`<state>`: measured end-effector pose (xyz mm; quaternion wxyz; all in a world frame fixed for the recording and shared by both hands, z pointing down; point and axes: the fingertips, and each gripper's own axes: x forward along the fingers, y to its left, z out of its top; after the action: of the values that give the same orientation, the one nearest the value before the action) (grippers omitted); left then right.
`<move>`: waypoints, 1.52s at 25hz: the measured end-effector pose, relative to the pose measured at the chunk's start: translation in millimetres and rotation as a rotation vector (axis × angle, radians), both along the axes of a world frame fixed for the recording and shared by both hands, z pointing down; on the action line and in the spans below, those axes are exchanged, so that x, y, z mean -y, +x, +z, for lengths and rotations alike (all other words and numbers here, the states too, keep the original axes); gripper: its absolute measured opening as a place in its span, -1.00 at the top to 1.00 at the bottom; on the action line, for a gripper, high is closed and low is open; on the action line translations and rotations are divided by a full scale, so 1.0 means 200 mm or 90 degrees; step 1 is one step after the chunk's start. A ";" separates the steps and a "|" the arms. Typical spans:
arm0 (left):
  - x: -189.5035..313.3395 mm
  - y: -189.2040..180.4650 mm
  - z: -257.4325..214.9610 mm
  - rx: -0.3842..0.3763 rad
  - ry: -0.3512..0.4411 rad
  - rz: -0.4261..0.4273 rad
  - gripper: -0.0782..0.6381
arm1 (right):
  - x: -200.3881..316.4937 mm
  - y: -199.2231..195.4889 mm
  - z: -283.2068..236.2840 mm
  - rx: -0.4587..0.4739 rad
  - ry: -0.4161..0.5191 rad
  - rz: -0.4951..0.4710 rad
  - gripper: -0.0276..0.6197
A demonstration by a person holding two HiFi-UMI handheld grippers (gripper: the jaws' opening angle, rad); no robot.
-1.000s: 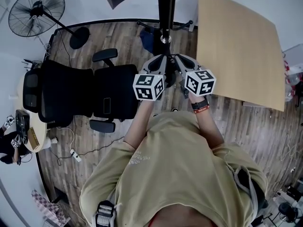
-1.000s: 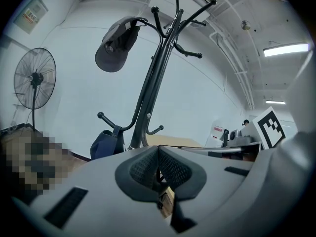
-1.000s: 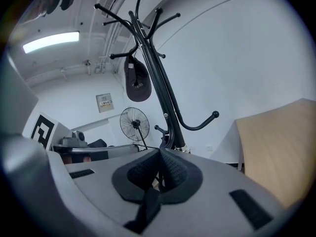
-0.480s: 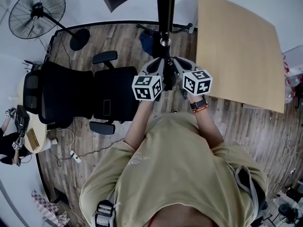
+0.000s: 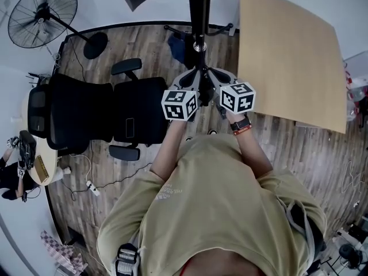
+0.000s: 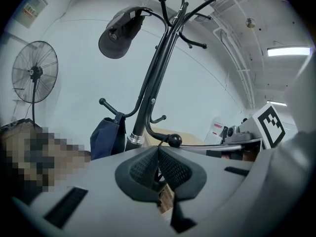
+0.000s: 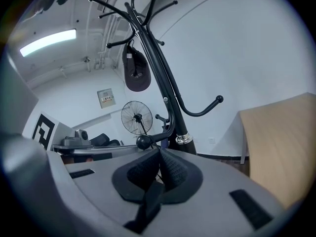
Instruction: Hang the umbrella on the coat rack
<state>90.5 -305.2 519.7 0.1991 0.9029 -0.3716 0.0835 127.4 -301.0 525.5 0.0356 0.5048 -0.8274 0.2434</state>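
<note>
A black coat rack stands straight ahead of me; its pole and branching hooks fill both gripper views. My left gripper and right gripper sit side by side against the pole, both shut. In the left gripper view the left gripper pinches a thin black strap that runs up to a ball-tipped hook. The right gripper is closed on the same strap just below that hook's ball. A black part of the umbrella hangs beneath the jaws; the rest is hidden.
A dark cap hangs high on the rack and a dark blue bag hangs on a low hook. A wooden table is at the right, a black office chair at the left, a standing fan at far left.
Both grippers have edged slightly closer to the rack pole, the right one drifting a little left. Both stay shut.
</note>
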 end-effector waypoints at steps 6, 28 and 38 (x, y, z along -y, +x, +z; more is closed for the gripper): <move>0.00 0.01 0.04 0.005 -0.004 0.023 0.71 | 0.01 -0.04 0.04 -0.024 0.004 -0.016 0.87; -0.03 0.04 0.05 0.029 0.010 0.062 0.71 | 0.00 -0.06 0.05 -0.014 0.002 -0.011 0.82; -0.04 -0.03 0.03 0.020 0.017 0.050 0.71 | -0.05 -0.05 0.03 -0.014 0.012 0.008 0.86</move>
<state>84.4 -298.1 525.2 0.1778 0.9180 -0.3399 0.1008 117.7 -291.9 532.3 0.0383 0.5129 -0.8261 0.2302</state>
